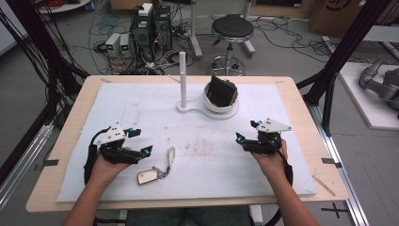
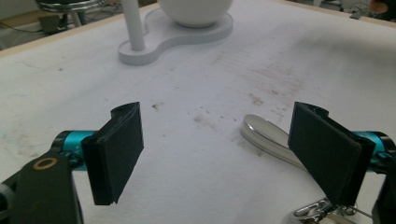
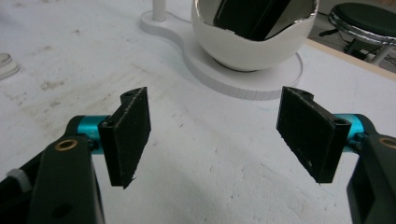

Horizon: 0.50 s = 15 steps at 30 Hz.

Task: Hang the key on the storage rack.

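Note:
A keychain [image 1: 157,172] lies on the white mat [image 1: 141,103] at the front left: a pale strap loop, a metal clasp and a small flat tag. My left gripper [image 1: 140,141] stands open just left of it. In the left gripper view the strap loop [image 2: 265,136] lies on the mat beside the right jaw, with my left gripper [image 2: 219,149] empty. At the back centre stands a white stand [image 1: 207,109] with an upright post [image 1: 182,77] and a bowl [image 1: 221,103] that holds a black flat object [image 1: 222,92]. My right gripper [image 1: 246,131] is open and empty, facing the bowl [image 3: 252,46].
The mat covers most of a wooden table [image 1: 75,108]. Beyond the far edge are a black stool [image 1: 232,30], computer boxes [image 1: 150,28] and loose cables on the floor. Black frame posts stand at both sides.

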Available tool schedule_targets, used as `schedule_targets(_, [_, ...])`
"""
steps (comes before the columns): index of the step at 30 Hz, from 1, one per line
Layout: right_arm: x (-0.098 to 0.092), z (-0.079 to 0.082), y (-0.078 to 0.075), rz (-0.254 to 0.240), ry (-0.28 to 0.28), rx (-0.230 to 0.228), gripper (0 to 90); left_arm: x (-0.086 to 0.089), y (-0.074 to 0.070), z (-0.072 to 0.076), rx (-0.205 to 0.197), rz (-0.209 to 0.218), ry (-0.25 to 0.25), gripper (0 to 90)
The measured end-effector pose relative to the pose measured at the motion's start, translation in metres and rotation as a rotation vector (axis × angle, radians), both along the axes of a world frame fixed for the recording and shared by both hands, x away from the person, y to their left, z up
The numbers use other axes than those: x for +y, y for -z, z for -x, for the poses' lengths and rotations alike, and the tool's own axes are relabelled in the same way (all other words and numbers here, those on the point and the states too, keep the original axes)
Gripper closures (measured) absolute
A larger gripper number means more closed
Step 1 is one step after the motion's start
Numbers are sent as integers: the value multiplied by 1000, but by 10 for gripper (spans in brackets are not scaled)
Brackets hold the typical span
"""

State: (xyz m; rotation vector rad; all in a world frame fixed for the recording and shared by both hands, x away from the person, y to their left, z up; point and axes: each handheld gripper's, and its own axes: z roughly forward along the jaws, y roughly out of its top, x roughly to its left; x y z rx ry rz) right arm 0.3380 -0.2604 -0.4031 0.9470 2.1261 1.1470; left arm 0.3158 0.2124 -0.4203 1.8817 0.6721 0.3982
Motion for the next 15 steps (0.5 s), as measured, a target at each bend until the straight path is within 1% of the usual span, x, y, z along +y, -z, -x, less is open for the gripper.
schedule_targets(1, [1, 0, 1, 6, -3, 4, 265, -3, 1, 0, 14, 2, 5, 182])
schedule_targets(3, [3, 0, 2, 11, -11, 8, 264, -8, 1, 1, 21, 1, 9, 182])
schedule_targets(8, [5, -1, 3, 14, -18, 8, 265, -27, 3, 4, 45, -38, 30, 182])
schedule_targets(13, [4, -1, 3, 9, -20, 6, 264, -42, 7, 8, 64, -97, 74, 183])
schedule_targets(15, [4, -1, 3, 7, -22, 10, 264, -47, 8, 9, 76, -111, 78, 183])
